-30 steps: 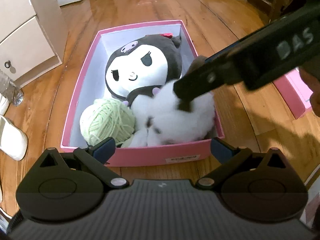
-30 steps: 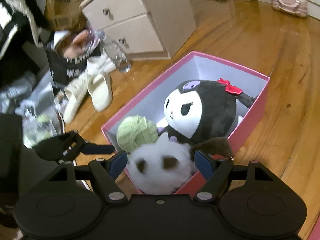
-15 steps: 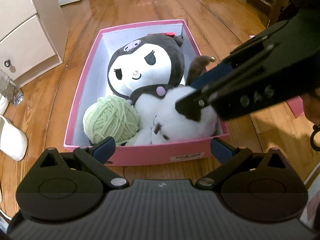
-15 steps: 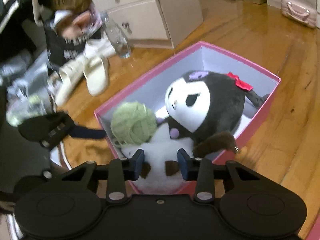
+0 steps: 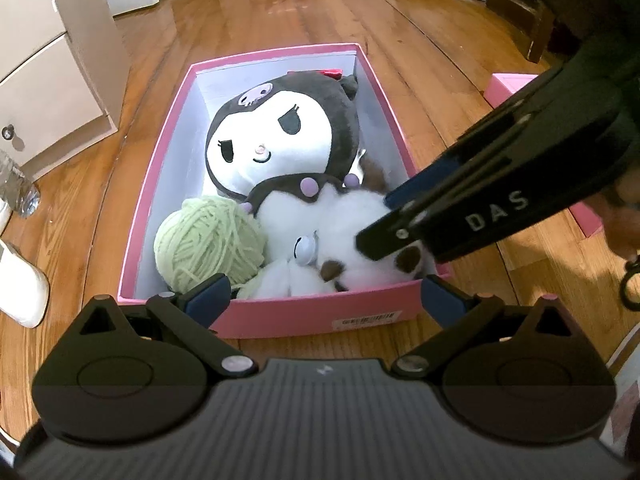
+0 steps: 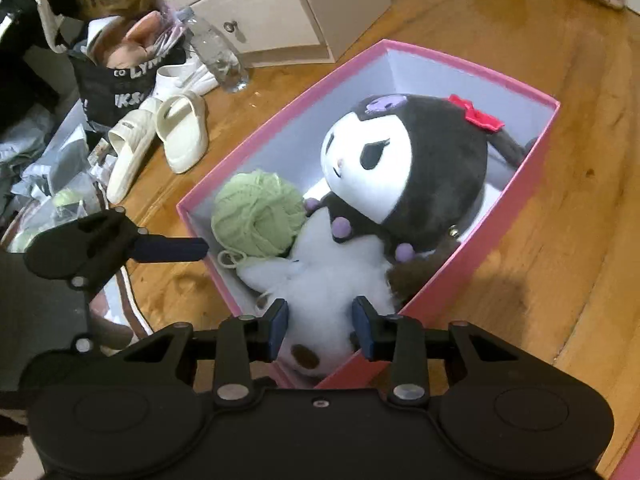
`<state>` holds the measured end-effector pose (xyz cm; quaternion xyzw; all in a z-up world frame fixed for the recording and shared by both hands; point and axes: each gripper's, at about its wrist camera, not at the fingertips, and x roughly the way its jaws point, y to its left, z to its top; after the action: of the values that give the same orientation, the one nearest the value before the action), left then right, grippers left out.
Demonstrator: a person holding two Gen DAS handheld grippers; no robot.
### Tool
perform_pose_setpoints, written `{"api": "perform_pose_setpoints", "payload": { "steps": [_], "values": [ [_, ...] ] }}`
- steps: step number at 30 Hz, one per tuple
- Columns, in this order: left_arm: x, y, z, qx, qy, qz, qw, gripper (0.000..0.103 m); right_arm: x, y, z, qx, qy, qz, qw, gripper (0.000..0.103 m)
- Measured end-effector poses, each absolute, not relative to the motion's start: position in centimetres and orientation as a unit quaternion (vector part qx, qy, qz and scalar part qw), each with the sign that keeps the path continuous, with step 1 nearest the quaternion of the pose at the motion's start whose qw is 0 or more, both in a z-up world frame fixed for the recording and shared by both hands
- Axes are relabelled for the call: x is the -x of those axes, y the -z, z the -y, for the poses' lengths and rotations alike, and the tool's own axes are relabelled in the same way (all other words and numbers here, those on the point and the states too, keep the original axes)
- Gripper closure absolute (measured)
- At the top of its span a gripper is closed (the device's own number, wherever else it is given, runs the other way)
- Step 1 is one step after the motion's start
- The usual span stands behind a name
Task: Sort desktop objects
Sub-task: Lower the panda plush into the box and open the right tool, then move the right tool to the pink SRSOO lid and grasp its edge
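Glossy wood floor (image 5: 440, 60); fuzzy plush toy (image 5: 280, 140); matt cardboard box (image 5: 304, 316).

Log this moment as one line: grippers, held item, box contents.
right gripper: jaws just closed on white plush | left gripper: open, empty | pink box: white plush, black-hooded plush, green yarn ball

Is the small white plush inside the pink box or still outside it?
Inside: the white plush lies within the pink box, beside the yarn ball, with the right gripper shut on it.
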<state>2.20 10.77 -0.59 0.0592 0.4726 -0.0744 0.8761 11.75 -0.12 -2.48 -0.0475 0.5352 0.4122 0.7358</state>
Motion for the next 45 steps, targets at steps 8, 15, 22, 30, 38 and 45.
{"api": "perform_pose_setpoints", "payload": {
  "steps": [8,15,22,30,38,45],
  "values": [
    [-2.4,0.6,-10.4,-0.056,0.079,-0.473,0.876,0.0,-11.5,2.1,0.2,0.06,-0.401,-0.534,0.742,0.066],
    [-3.2,1.2,-10.5,-0.025,0.105,-0.477,0.872,0.0,-12.9,2.1,1.3,0.033,-0.377,-0.553,0.742,0.067],
    [-3.3,0.8,-10.0,0.004,0.125,-0.476,0.871,0.0,-11.6,-0.9,6.8,-0.079,-0.366,-0.501,0.78,0.019],
    [-4.5,-0.1,-5.1,0.062,0.175,-0.469,0.864,0.0,-11.6,-0.5,19.7,-0.163,-0.238,-0.5,0.817,0.013],
    [-7.0,2.6,6.2,0.064,0.234,-0.482,0.842,0.0,-8.9,1.8,27.7,-0.141,-0.152,-0.482,0.851,0.013],
    [-10.2,6.3,12.9,0.06,0.262,-0.515,0.814,0.0,-8.7,3.7,36.3,-0.123,-0.07,-0.463,0.875,0.013]
  ]
}}
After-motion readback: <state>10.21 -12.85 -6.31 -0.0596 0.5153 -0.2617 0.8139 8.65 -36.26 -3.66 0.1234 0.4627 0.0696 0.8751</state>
